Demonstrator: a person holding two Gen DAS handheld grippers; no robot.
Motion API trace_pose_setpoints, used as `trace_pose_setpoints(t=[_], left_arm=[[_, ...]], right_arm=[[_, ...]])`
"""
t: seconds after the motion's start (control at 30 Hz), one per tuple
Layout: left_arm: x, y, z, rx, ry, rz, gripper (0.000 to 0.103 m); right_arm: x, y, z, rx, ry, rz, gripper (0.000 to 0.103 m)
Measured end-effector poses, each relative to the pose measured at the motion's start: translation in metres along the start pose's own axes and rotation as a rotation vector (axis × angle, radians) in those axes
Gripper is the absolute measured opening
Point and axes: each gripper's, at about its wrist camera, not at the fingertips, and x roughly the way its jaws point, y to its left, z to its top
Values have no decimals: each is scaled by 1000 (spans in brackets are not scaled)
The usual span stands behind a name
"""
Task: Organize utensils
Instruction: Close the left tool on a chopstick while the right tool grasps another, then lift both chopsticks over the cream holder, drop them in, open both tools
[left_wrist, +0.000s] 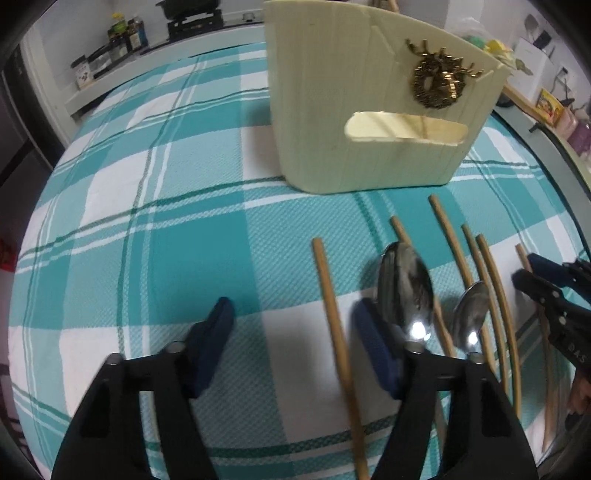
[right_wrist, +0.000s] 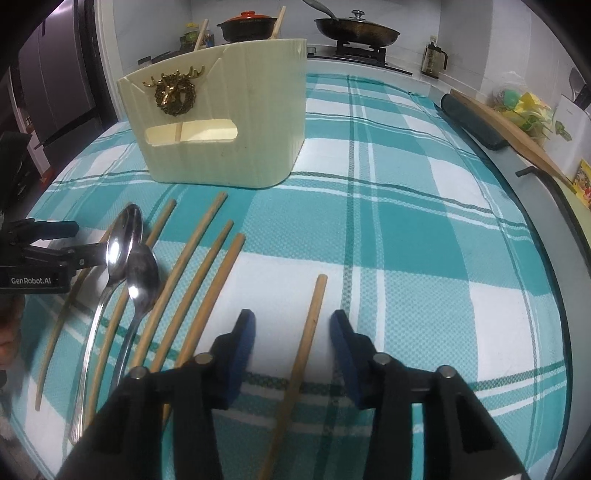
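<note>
A cream utensil holder with a gold deer ornament stands on the teal plaid cloth; two chopsticks stick out of it behind. Several wooden chopsticks and two metal spoons lie in front of it. My left gripper is open, low over the cloth, with one chopstick between its fingers. My right gripper is open, straddling a lone chopstick without touching it. The left gripper also shows at the left edge of the right wrist view.
A stove with a frying pan and a red-lidded pot sits behind the table. A wooden board and a dark roll lie along the right edge. Bottles stand on a shelf at the back left.
</note>
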Motion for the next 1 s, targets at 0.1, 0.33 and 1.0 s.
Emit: trace_pose_setpoints(t=[0.1, 0.33, 1.0], left_arm=[[1, -15, 6, 59, -15, -5, 4], [-51, -8, 3, -1, -163, -32, 4], [-225, 27, -24, -110, -496, -165, 4]], right_arm=[[11, -2, 18, 11, 18, 16, 9], [-6, -29, 35, 126, -20, 145, 7], [-220, 7, 33, 5, -431, 216, 7]])
